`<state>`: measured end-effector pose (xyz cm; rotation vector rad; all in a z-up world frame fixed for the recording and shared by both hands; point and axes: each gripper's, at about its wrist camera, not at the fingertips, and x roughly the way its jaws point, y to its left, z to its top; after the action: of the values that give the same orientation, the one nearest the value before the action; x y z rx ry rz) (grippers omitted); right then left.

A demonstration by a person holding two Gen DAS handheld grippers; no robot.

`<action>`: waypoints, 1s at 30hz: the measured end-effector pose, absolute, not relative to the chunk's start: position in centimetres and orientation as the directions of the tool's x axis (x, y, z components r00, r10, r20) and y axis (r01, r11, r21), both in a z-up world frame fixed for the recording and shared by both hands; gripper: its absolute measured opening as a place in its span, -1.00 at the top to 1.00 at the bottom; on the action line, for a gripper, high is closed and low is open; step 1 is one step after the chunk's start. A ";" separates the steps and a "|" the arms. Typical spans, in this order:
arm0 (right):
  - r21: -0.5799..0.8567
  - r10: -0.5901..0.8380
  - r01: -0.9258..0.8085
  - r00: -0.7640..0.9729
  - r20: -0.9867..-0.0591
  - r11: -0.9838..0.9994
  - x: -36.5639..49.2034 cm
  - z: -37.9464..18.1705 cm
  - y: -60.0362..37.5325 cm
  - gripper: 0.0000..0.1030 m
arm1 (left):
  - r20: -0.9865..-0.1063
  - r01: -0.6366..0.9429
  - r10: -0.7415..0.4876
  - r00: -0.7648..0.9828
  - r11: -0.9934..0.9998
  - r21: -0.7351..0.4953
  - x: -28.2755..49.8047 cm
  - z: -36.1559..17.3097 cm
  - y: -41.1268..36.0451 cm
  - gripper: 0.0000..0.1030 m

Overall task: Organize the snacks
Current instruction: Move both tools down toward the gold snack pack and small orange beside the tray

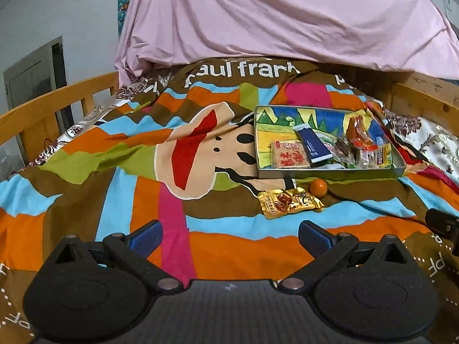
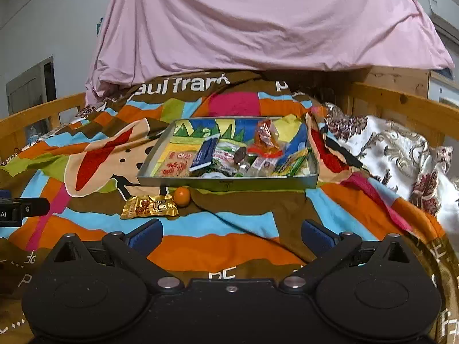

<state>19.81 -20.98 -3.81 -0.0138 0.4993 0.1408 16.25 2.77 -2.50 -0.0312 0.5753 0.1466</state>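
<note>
Hovering wide and empty, your left gripper [image 1: 231, 236] and right gripper [image 2: 232, 236] face 2 strays, gold packet [image 2: 149, 207] and orange [image 2: 182, 196], at the tray's [image 2: 229, 184] 7 o'clock.

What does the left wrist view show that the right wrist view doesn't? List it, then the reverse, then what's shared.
Only the left wrist view: the right gripper's black tip at its right edge.

Only the right wrist view: the left gripper's tip at its left edge, and a white air conditioner on the wall.

Both: the tray holding snacks, with the gold packet and small orange on the blanket in front of it. Each view's own jaws stand open and empty.
</note>
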 end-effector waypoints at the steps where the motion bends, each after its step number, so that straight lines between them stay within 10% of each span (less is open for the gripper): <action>1: 0.026 0.131 -0.136 0.867 -0.480 0.990 19.9 -3.9 -21.0 -0.99 | -0.536 -0.138 0.122 0.836 0.990 0.009 16.3 -2.7 2.9 -0.99; 13: -0.027 0.201 -0.239 0.867 -0.456 0.971 21.3 -4.8 -18.2 -0.99 | -0.396 -0.079 0.114 0.911 0.991 0.104 17.9 -4.4 2.0 -0.99; 30: -0.038 0.360 -0.408 0.842 -0.401 0.912 28.4 -6.7 -17.1 -0.99 | -0.534 0.175 -0.087 0.841 0.978 0.117 24.7 -6.6 1.6 -0.99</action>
<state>28.38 -17.11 -6.67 -0.1236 0.3983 0.4069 24.71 1.58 -6.57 0.1644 0.5548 -0.1390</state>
